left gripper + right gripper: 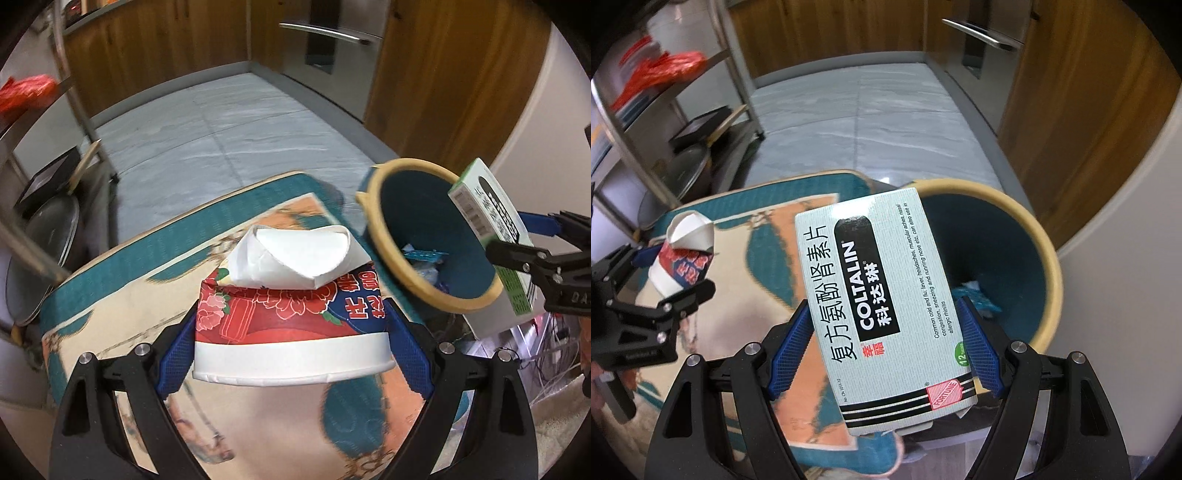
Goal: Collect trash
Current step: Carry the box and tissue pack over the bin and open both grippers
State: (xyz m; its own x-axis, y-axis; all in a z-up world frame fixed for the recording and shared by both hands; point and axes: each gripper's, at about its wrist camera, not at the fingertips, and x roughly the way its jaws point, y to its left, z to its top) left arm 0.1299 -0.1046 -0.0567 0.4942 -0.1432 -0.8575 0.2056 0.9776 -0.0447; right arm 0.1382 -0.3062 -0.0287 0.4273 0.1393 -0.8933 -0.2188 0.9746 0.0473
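The left gripper clamps a crushed paper cup and the right gripper clamps a medicine box, both above a patterned rug. The teal bin stands at the rug's edge. Beyond lie grey floor tiles, wooden cabinets and a metal rack.

Two grippers – the left gripper and the right gripper – each with two blue pads. One crushed paper cup, red and white. One medicine box, pale green. One round bin with a tan rim, holding a few bits of blue and white rubbish – too jumbled to count. One patterned rug. One metal shelf rack. One red bag.
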